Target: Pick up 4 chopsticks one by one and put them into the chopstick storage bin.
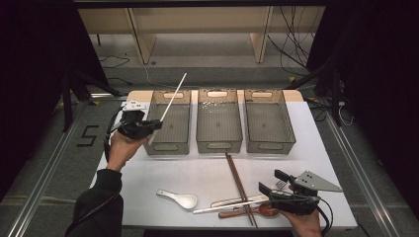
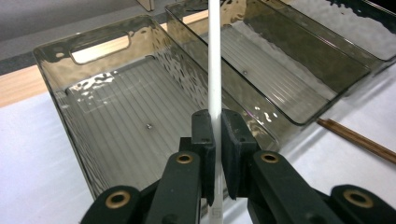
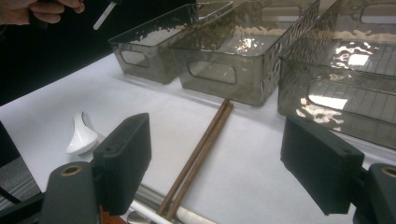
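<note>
1. Over the left bin (image 1: pixel 168 123), my left gripper (image 2: pixel 215 135) pinches a white chopstick (image 2: pixel 214 60), which slants up and away (its tip is past the far rim).
2. My right gripper (image 3: pixel 215 163) hangs spread wide above the brown chopsticks (image 3: pixel 201 151), pinching nothing.

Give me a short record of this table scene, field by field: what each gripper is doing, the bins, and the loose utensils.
left gripper: shut on a white chopstick, held over the left bin
right gripper: open, jaws wide apart, holding nothing, low over the utensil pile
bins: three clear grey ones in a row, nothing visible inside any
brown chopsticks: a pair lying together in front of the middle bin
white spoon: on the table, near edge
other utensils: a second white chopstick, a fork
</note>
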### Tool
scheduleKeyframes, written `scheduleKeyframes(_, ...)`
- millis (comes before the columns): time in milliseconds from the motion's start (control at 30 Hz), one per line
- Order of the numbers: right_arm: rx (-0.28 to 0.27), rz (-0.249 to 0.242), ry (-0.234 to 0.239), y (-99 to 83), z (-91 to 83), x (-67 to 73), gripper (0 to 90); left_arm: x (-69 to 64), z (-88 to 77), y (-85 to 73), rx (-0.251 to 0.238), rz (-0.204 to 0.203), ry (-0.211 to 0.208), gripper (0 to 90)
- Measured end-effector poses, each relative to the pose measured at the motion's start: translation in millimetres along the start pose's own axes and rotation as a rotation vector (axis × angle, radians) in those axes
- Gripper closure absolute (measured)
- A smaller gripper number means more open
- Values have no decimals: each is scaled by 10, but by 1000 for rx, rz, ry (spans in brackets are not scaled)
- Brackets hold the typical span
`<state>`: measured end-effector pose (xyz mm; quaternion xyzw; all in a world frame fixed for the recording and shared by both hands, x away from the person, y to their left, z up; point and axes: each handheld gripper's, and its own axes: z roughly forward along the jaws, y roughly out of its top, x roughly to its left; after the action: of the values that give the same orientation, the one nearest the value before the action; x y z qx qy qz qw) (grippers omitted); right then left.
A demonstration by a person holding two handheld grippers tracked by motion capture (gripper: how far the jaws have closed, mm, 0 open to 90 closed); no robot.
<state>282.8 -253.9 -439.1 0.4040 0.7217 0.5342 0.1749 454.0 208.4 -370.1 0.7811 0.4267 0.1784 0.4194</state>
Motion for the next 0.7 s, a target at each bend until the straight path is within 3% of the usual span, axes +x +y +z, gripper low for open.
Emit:
scheduleKeyframes(367, 0, 1, 1, -1, 2, 0, 252, 120, 159, 79, 27, 4, 31, 843)
scheduleKeyframes(700, 0, 2, 2, -1, 0, -2, 252, 226, 316, 61, 68, -7, 60, 843)
